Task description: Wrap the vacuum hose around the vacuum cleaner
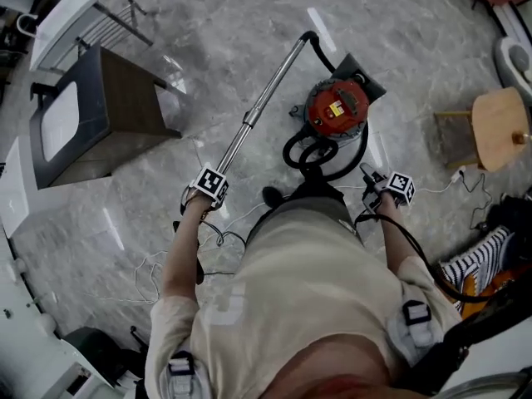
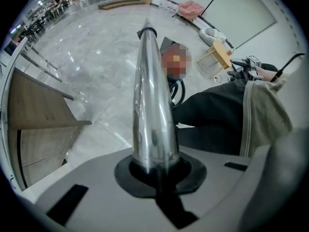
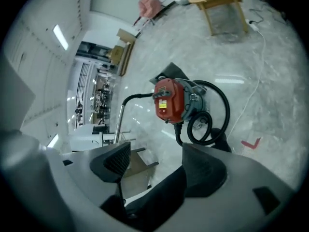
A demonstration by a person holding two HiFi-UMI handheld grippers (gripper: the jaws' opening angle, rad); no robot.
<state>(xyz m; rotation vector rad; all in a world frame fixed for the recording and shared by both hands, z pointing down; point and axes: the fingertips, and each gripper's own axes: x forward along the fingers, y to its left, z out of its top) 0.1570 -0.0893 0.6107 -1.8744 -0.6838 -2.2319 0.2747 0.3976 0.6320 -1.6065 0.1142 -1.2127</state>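
Seen from above, a person stands on a grey marble floor (image 1: 208,23) with a handheld gripper in each hand.

The left gripper (image 1: 218,175) has its jaws closed tight around the near end of a shiny metal tube (image 1: 262,98). In the left gripper view the tube rises straight out from between the jaws. It slants away across the floor to a black curved bend at its far end.

From that bend the black vacuum hose (image 1: 314,151) runs to the red vacuum cleaner (image 1: 337,106). The cleaner sits on the floor ahead of the person, between the two grippers and a little farther off. The hose lies in loose loops on the floor against the near side of the cleaner. One wider curve follows the cleaner's right side.

The right gripper (image 1: 372,178) hovers near the person's right knee, just this side of the hose loops. Its jaws stand wide apart with nothing between them. In the right gripper view the cleaner and hose loops show beyond the open jaws, apart from them.

A wooden stool (image 1: 499,127) stands to the right. A wooden cabinet (image 1: 125,98) stands to the left. Thin white cables (image 1: 158,273) trail on the floor near the person's feet.
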